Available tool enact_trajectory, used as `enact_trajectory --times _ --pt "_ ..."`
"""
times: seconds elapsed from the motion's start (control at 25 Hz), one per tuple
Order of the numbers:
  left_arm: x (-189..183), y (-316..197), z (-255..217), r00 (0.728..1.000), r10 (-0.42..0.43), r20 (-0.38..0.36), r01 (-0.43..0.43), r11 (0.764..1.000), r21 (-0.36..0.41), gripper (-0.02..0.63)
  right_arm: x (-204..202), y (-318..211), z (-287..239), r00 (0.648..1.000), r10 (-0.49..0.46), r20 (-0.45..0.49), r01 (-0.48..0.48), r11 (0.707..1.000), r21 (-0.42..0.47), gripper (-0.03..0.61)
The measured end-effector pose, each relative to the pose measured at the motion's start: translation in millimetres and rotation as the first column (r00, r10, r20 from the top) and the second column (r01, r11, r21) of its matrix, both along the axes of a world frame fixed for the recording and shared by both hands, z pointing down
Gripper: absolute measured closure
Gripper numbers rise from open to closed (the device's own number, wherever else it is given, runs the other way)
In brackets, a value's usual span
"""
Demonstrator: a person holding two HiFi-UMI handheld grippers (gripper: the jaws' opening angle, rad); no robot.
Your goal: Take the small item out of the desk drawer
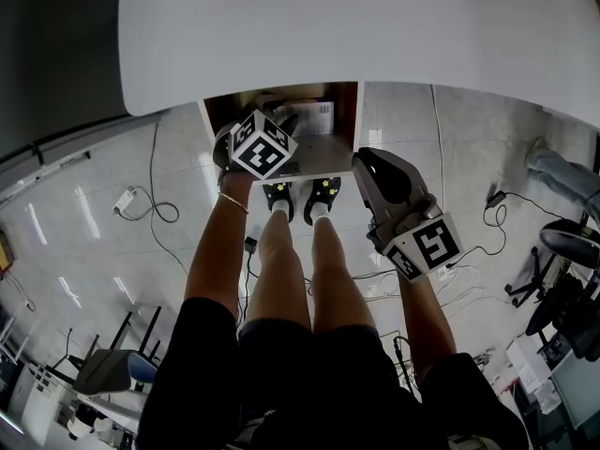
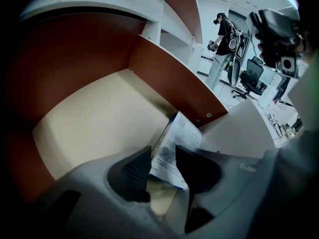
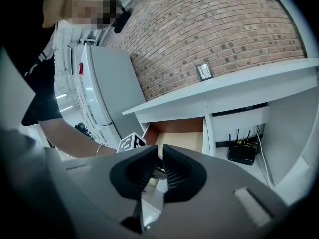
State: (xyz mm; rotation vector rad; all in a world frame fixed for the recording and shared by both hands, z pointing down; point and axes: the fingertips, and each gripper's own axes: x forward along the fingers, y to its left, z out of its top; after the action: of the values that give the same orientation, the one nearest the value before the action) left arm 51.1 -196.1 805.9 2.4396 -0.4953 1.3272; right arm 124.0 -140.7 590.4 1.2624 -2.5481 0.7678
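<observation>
Left gripper [image 2: 162,153]: we find its jaws spread wide, reaching down into the open drawer [image 2: 94,118]. The small item [image 2: 177,136], a flat white pack with fine print on it, stands on edge between the two jaws. We see no pad pressing on it, so we record it as not gripped.

Right gripper [image 3: 160,159]: its jaws are drawn almost together, with only a thin slit left, and nothing is held in them. In the head view it hangs outside the drawer, off to that drawer's right, above the tiled floor [image 1: 84,223]. It points toward the drawer opening.

Small item, location: inside the drawer, tilted, close by the reddish-brown side wall on the drawer's right side in the head view. The pale drawer bottom around it lies bare.

Surroundings: the drawer is pulled out from under the white desk top [image 1: 356,26]. The person's legs stand just in front of it. Loose cables [image 1: 155,209] lie on the floor on either side.
</observation>
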Motion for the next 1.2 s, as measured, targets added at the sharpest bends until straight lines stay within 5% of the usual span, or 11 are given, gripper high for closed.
enact_trajectory --times 0.32,0.56,0.8,1.2 --pt "-2.9 6.3 -4.4 1.000 -0.006 -0.002 0.006 1.000 0.009 0.483 -5.5 -0.5 22.9 0.990 -0.079 -0.113 0.077 0.997 -0.022 0.548" --pt "-3.1 11.6 -12.4 1.000 0.022 0.012 -0.022 0.999 0.024 0.483 -14.4 -8.8 44.1 0.934 -0.207 -0.290 0.208 0.978 -0.030 0.534" --pt "-2.6 16.7 -18.4 0.999 0.037 0.014 -0.038 0.999 0.035 0.483 -26.1 -20.2 72.0 0.828 -0.337 -0.448 0.344 0.937 -0.068 0.522" --pt "-3.6 24.9 -22.3 0.998 0.069 0.010 -0.070 0.997 0.030 0.483 -45.7 -25.8 118.7 0.586 -0.522 -0.620 0.533 0.824 -0.190 0.491"
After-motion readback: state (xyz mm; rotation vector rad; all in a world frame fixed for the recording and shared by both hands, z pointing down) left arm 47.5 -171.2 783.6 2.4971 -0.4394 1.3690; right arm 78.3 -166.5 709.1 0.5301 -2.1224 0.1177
